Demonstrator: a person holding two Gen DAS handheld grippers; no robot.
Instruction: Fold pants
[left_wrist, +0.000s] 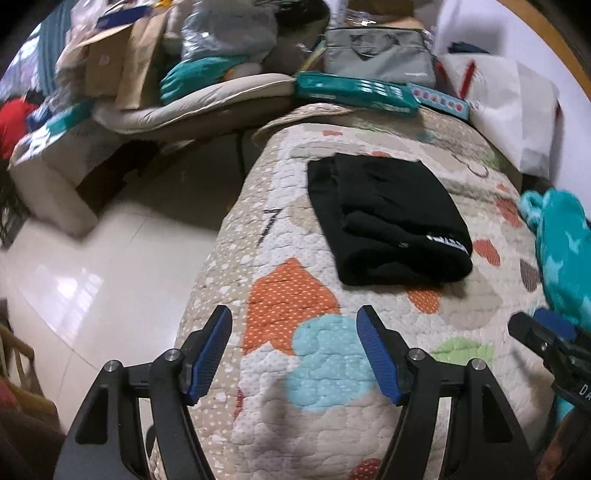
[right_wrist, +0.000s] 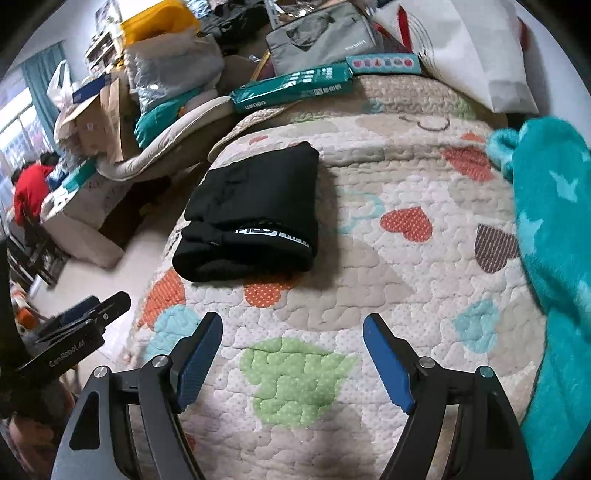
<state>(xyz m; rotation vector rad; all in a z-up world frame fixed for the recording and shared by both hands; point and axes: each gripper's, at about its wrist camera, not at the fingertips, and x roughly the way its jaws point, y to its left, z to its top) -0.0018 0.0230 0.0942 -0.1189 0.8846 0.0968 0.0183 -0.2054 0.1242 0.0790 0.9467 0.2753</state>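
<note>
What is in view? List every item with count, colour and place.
pants: one, black with white lettering, folded on the quilt near its left edge
quilt: one, cream with coloured hearts and patches, covering the bed
blanket: one, teal with pale stars, on the quilt's right side
teal pack: one, far end of the quilt
pink-dotted box: one, light blue, right of the teal pack
grey bag: one, behind the teal pack
white bag: one, far right
cardboard boxes: several, brown, piled at far left
floor: pale tile, left of the bed
left gripper: black with blue pads, open, over the quilt
right gripper: same, open, over the quilt
</note>
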